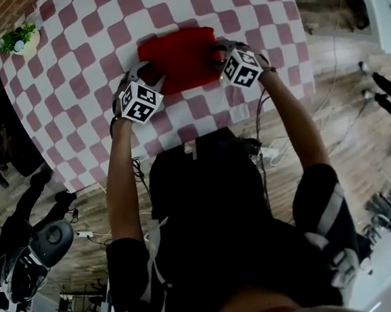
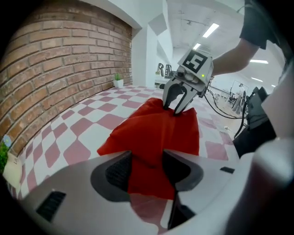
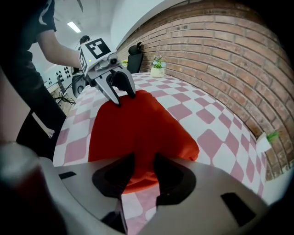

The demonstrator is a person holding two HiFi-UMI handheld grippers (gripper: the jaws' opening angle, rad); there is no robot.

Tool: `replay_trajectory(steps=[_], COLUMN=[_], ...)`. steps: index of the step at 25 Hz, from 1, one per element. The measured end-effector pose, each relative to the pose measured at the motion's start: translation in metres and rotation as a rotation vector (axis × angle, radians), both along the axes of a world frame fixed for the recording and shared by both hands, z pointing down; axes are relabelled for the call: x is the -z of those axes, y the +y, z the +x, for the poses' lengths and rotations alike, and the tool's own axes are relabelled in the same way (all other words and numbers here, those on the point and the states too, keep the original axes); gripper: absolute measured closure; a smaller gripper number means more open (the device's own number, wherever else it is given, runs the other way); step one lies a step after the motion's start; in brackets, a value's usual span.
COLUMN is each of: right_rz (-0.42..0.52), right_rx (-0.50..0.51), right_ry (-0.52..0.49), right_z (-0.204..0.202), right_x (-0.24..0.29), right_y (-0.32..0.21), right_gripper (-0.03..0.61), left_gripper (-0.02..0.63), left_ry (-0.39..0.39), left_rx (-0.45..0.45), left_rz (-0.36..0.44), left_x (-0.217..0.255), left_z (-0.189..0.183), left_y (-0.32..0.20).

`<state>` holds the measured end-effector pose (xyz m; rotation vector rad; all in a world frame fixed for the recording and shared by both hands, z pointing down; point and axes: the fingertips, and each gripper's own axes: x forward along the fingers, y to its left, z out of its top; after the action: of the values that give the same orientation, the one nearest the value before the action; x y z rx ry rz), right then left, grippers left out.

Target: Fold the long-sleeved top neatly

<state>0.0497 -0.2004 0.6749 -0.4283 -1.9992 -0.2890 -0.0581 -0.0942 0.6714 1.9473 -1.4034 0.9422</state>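
A red long-sleeved top point(image 1: 178, 60) lies folded into a compact rectangle on the pink-and-white checked table point(image 1: 88, 58). My left gripper point(image 1: 150, 79) sits at its near left edge, and my right gripper point(image 1: 220, 58) at its right edge. In the left gripper view the jaws point(image 2: 147, 164) stand wide apart over the red fabric point(image 2: 156, 128), with the right gripper point(image 2: 178, 104) at the far edge. In the right gripper view the jaws point(image 3: 144, 172) straddle a bulge of the fabric point(image 3: 133, 124) without pinching it; the left gripper point(image 3: 120, 95) is opposite.
A small potted plant point(image 1: 18, 39) stands at the table's far left corner by the brick wall point(image 2: 55, 69). Cables point(image 1: 271, 152) trail on the wooden floor near the table's front edge. A dark machine point(image 1: 45, 245) sits on the floor at the left.
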Motion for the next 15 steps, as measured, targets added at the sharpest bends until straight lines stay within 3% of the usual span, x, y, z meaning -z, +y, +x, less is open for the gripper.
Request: replay_trajectory(steps=[4, 10, 15], right_rz=[0.005, 0.010, -0.007], right_rx=[0.005, -0.005, -0.096], right_ry=[0.007, 0.012, 0.003], right_z=[-0.001, 0.000, -0.004], right_x=[-0.008, -0.010, 0.007], right_y=[-0.001, 0.001, 0.001], right_gripper=[0.445, 0.445, 0.445], left_gripper=[0.410, 0.405, 0.403], left_ry=[0.063, 0.092, 0.009], left_rx=[0.048, 0.079, 0.025], left_rz=[-0.002, 0.010, 0.046], left_x=[-0.007, -0.007, 0.012], left_z=[-0.003, -0.004, -0.004], left_y=[0.001, 0.003, 0.001])
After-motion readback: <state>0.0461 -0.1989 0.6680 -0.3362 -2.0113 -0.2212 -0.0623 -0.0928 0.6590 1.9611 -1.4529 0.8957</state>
